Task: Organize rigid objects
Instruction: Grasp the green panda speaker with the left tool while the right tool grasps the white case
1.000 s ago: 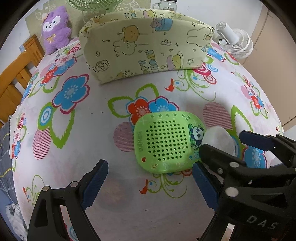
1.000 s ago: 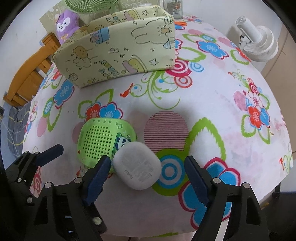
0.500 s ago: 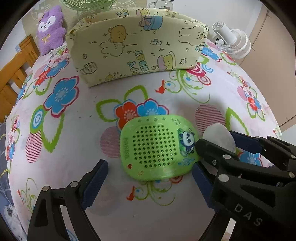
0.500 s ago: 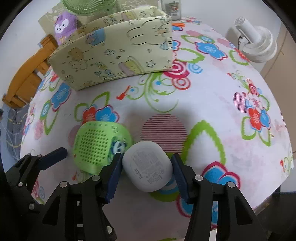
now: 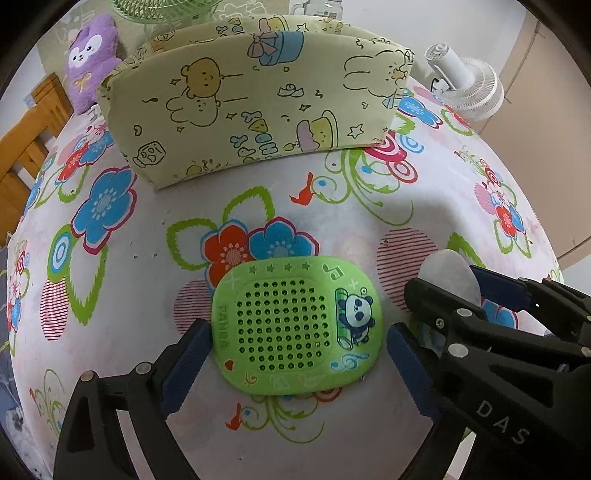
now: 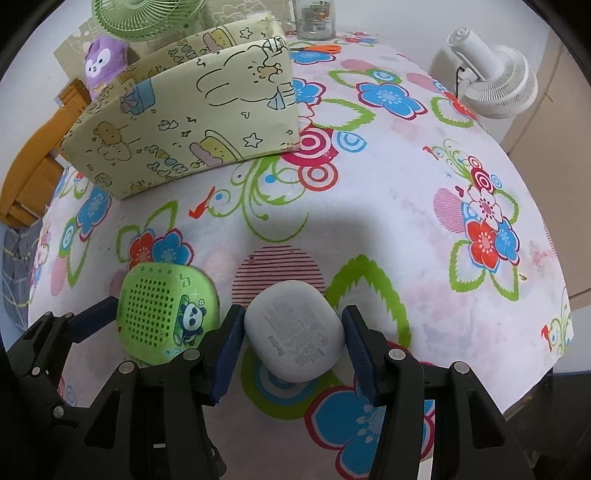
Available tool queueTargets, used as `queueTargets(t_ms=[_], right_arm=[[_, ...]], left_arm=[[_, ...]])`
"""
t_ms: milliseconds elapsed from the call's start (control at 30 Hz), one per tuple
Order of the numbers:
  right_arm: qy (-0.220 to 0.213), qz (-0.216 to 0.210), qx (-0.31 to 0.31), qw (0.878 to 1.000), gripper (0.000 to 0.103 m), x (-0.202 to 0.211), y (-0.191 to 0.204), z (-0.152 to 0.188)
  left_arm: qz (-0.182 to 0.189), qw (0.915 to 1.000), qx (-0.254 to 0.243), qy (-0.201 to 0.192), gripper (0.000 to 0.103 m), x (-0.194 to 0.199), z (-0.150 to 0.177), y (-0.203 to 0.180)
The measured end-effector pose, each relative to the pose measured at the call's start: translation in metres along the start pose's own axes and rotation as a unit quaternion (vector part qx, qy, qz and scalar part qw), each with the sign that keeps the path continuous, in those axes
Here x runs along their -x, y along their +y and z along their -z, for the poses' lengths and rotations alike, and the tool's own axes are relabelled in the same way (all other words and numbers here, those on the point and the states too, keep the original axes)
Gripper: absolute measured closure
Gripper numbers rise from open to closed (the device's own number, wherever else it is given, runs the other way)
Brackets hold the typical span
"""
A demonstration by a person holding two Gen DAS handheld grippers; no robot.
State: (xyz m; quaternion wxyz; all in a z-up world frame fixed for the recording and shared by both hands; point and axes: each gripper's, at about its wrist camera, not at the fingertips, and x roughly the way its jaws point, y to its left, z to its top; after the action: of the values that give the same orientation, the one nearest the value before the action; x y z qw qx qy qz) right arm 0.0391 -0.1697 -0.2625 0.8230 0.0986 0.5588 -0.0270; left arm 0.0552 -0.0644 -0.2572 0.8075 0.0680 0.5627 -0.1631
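Floral tablecloth (image 6: 388, 206): right gripper (image 6: 291, 341) clenched on white case (image 6: 295, 328); left gripper (image 5: 295, 343) released (green speaker (image 5: 295, 328) between fingers).

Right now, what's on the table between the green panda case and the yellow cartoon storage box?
Nothing: only bare flowered tablecloth between panda case and storage box, seen in both wrist views.

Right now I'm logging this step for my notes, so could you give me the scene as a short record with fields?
surface: table under a flowered cloth
left gripper: open, fingers either side of the green panda case
right gripper: shut on the white earbud case
container: yellow cartoon-print fabric bin, standing at the back of the table
background: purple plush toy, white fan, green fan
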Motion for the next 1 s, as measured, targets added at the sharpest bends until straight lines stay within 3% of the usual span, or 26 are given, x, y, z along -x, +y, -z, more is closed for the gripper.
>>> queueTargets(t_ms=[467,600,1000], right_arm=[[-0.001,0.015,0.014,1.000,0.046,-0.008,-0.002,-0.012],[-0.001,0.016,0.013,1.000,0.046,-0.010,-0.003,-0.015],[0.001,0.013,0.016,1.000,0.046,-0.009,0.001,-0.015]], left_arm=[[-0.032,0.9994,-0.016,0.002,0.001,-0.012,-0.009,-0.011],[-0.029,0.9994,-0.019,0.003,0.008,-0.011,-0.011,-0.014],[-0.027,0.9996,-0.004,0.011,0.008,-0.008,-0.017,-0.006]])
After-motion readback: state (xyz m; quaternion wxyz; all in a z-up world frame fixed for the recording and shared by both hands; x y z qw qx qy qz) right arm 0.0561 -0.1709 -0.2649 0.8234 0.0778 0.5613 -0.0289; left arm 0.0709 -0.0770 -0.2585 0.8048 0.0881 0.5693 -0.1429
